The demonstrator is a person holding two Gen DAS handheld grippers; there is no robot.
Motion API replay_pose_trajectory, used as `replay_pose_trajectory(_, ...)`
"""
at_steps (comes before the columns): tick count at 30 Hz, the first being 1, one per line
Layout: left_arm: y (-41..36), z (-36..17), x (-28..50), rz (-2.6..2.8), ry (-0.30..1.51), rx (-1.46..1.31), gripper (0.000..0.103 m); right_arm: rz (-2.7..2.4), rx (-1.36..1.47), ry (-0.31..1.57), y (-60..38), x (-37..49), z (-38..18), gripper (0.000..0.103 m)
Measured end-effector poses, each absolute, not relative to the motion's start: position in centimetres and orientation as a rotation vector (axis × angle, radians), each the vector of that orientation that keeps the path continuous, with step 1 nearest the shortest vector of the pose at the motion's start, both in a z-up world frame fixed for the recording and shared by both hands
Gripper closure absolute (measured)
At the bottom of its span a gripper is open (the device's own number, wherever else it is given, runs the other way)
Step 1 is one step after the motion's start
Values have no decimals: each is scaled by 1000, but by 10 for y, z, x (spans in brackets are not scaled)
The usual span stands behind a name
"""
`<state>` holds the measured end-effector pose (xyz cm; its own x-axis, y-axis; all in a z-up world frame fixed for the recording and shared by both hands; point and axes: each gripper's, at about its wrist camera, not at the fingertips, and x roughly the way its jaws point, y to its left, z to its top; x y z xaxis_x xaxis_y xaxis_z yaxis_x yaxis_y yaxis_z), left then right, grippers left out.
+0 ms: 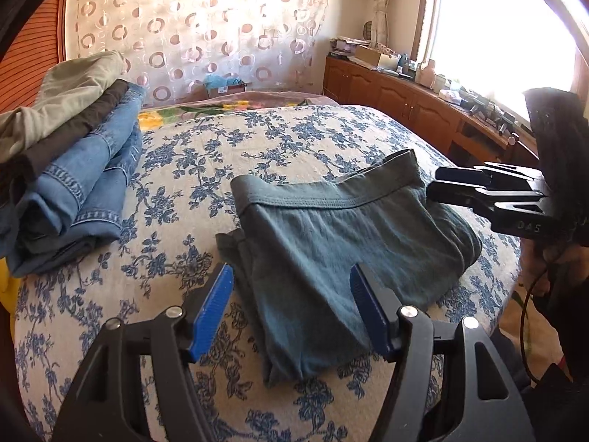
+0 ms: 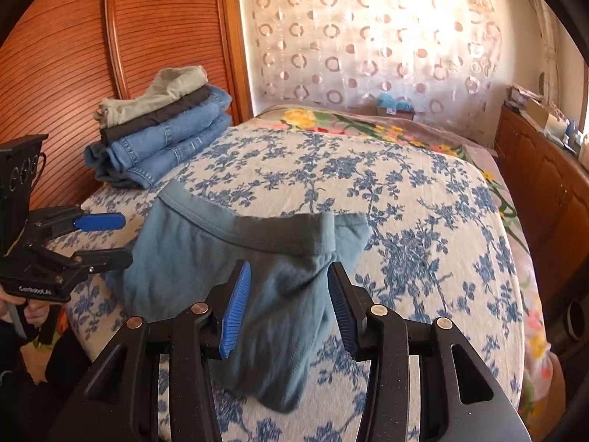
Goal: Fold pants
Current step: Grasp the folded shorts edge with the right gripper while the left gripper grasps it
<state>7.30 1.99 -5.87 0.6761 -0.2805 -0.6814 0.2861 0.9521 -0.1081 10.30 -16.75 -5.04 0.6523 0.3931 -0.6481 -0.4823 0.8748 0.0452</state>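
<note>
Left wrist view: left hand-held gripper (image 1: pixel 291 309) nearest the lens, blue pads spread apart, nothing pinched. Teal pants (image 1: pixel 342 243) lie beneath and beyond the jaws, flat on the bed (image 1: pixel 176 184), not touched by either pad as far as can be seen. Cloth already doubled over; waistband faces the far side, one corner turned up.

Right wrist view: right hand-held gripper (image 2: pixel 289 307) likewise released, pads standing either side of the near fold without pressing it. Opposite gripper enters from the left edge, also parted, just beside the garment's edge. A hand shows below it, partly cut off.

Judgement: a fold has just been laid and let go; both tools are free above the cloth. Garment looks like a rough rectangle, somewhat rumpled at the near end.

Next move probably calls for either one more fold across, or a clean pinch on both near corners to lift the bundle. Thin knit will slump and unfold if gripped by a single layer, so all layers need catching.

Further off: stack of folded clothes (image 1: pixel 70 169) at the bed's far left corner, well apart from the pants, the likely place to set them. Beyond, patterned curtain (image 1: pixel 195 25) and wooden cabinet (image 1: pixel 397 103) under the bright window.
</note>
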Motion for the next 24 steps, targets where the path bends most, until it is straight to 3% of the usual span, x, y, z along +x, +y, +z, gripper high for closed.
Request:
replay_pose_trajectory(10, 20, -63, 85, -312, 783, 4, 37, 479, -150, 753, -160, 134, -59, 60)
replay_pose_trajectory(11, 20, -64, 87, -313, 785, 0, 37, 480, -153, 759, -158, 136, -60, 64)
replay_pose_trajectory(13, 21, -65, 94, -312, 791, -7, 37, 478, -164, 764, -156, 141, -61, 89)
replay_pose_trajectory(15, 24, -65, 102, -302, 791, -7, 37, 472, -158, 738, -155, 146, -58, 91)
replay_pose_trajectory(20, 33, -69, 120, -272, 810, -26, 37, 448, -150, 744, -155, 157, -62, 91)
replay_pose_trajectory(23, 37, -73, 126, -255, 823, -30, 37, 422, -167, 744, -155, 158, -66, 82)
replay_pose_trajectory(24, 38, -75, 127, -250, 827, -29, 37, 414, -166, 745, -156, 159, -66, 72)
